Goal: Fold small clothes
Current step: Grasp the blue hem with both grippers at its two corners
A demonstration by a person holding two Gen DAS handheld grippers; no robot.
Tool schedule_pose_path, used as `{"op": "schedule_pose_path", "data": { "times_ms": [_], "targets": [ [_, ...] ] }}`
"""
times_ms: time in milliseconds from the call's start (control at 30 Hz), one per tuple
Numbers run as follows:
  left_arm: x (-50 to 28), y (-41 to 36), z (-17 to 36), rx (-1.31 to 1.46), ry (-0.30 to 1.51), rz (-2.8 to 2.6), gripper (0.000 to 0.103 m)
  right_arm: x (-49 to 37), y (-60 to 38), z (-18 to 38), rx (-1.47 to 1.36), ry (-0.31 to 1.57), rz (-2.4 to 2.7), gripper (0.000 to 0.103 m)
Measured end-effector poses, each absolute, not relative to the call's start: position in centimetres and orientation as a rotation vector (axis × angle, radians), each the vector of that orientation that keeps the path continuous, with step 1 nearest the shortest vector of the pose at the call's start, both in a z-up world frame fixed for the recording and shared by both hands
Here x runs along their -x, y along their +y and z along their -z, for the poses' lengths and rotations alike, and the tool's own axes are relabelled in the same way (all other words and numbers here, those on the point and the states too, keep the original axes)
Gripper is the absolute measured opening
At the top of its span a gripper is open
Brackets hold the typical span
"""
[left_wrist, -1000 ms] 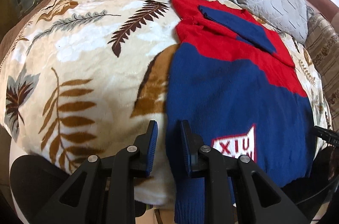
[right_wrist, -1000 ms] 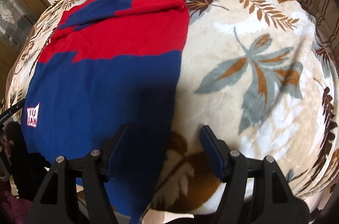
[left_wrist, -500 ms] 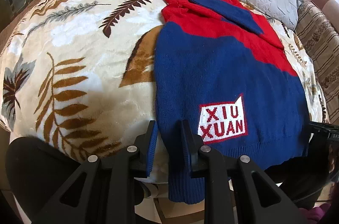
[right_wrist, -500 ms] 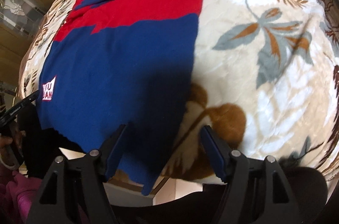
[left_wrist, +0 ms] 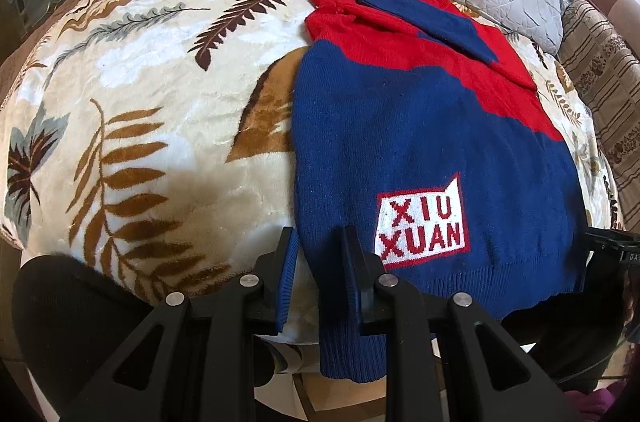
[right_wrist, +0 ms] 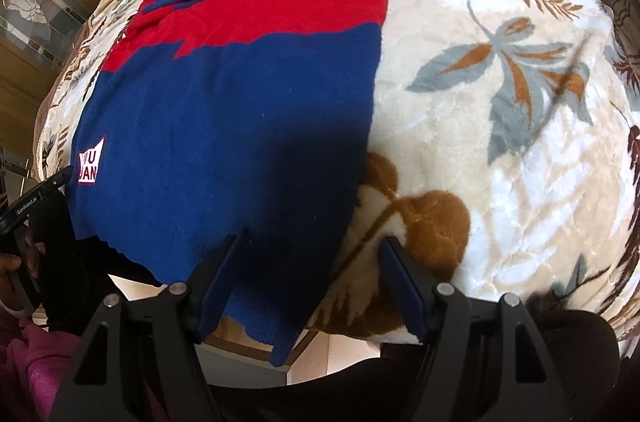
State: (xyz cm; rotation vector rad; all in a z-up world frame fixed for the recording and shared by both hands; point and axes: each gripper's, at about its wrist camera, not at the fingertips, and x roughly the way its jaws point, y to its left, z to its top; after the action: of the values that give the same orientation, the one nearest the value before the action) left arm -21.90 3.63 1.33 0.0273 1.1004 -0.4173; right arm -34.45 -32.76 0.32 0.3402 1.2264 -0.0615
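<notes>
Sweater (left_wrist: 420,142) lies flat on the leaf-print blanket (left_wrist: 160,102), hem hanging over the near edge. Left tool (left_wrist: 318,278) pinches the hem's left corner; right tool (right_wrist: 312,286), spread, straddles the right corner. Best to close there squarely before lifting both corners evenly.

A: Pretty bright daylight overall, heavy fisheye bulge, black corners.

B: Yeah, and a big dark shadow sits on the sweater (right_wrist: 224,94) hem and blanket (right_wrist: 500,150) in the right view. Everything's sharp, slightly washed-out whites.
</notes>
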Motion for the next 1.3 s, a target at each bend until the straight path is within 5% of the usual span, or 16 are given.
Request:
{"op": "schedule_pose_path", "data": {
  "times_ms": [1300],
  "targets": [
    [23.7,5.1,-0.7,0.036,1.217,0.517,0.017,35.4,-32.5,0.1,-0.390,1.255,-0.015,0.074]
  ]
}}
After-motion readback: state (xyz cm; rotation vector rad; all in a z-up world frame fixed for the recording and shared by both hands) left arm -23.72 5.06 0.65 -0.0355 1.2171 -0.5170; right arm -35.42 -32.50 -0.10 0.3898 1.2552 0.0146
